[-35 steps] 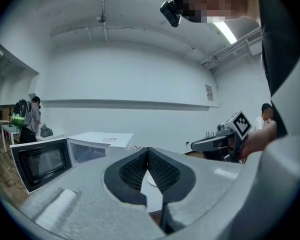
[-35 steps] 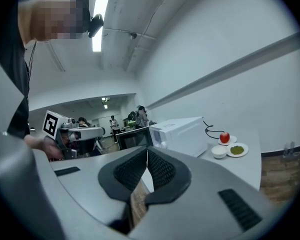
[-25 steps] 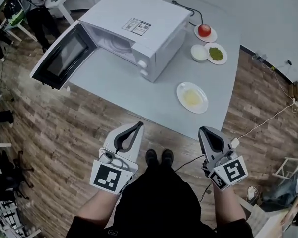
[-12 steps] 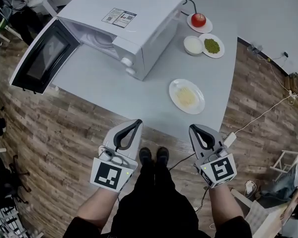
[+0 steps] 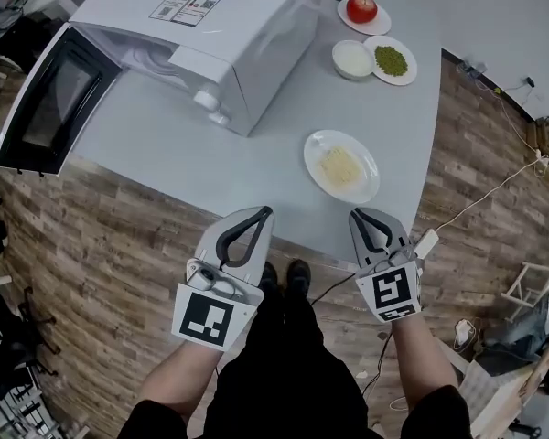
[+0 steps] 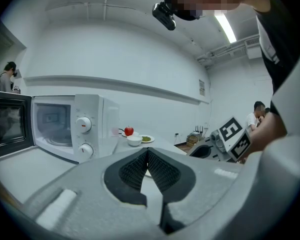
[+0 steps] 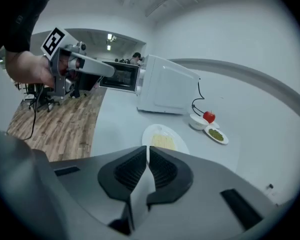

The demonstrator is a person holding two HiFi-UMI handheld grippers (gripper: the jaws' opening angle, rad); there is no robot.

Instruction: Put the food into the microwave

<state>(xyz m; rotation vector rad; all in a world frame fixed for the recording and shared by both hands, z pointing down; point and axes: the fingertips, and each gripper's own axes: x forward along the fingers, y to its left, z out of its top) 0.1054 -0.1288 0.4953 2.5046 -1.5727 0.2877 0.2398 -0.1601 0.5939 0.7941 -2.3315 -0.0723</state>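
A white plate of pale yellow food (image 5: 341, 165) lies near the grey table's front edge (image 5: 256, 218), and shows just beyond my right gripper (image 7: 148, 148) in the right gripper view (image 7: 162, 140). The white microwave (image 5: 229, 26) stands at the back left with its door (image 5: 46, 103) swung open. My left gripper (image 5: 263, 211) and my right gripper (image 5: 359, 214) hover side by side at the table's front edge, both shut and holding nothing. From the left gripper (image 6: 147, 151) the microwave (image 6: 85, 129) is seen with its cavity open.
Behind the yellow plate sit a white bowl (image 5: 353, 58), a plate of green food (image 5: 391, 59) and a tomato on a small plate (image 5: 361, 9). A cable (image 5: 494, 199) trails over the wooden floor at the right. People stand far off in the room.
Both grippers have sunk and come nearer to the table's front edge. The right gripper has rolled, so its marker cube faces up. The table and microwave fill more of the head view.
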